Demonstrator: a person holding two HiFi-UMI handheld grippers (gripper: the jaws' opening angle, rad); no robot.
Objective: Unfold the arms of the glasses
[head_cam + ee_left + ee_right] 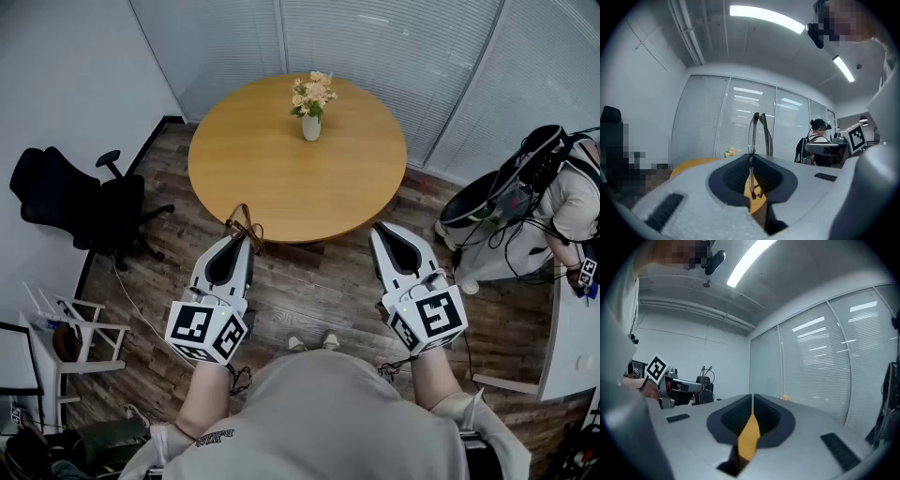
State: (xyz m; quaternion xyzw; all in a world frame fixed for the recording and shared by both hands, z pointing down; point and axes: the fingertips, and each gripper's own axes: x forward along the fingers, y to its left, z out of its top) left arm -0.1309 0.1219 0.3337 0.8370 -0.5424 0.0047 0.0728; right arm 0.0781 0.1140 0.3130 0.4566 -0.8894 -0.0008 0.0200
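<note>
My left gripper (240, 236) is shut on a pair of folded glasses (245, 225), which stick out past its tip near the front edge of the round wooden table (253, 178). In the left gripper view the glasses (758, 133) stand upright between the closed jaws, frame and arms rising side by side. My right gripper (382, 231) hovers level with the left one, a hand's width to its right, shut with nothing in it (753, 399). Both are held above the floor, just short of the table.
A white vase of flowers (311, 103) stands at the table's far side. A black office chair (80, 202) is on the left, a white rack (66, 328) below it. Another person with a backpack (562, 197) stands at right by a white desk (567, 347).
</note>
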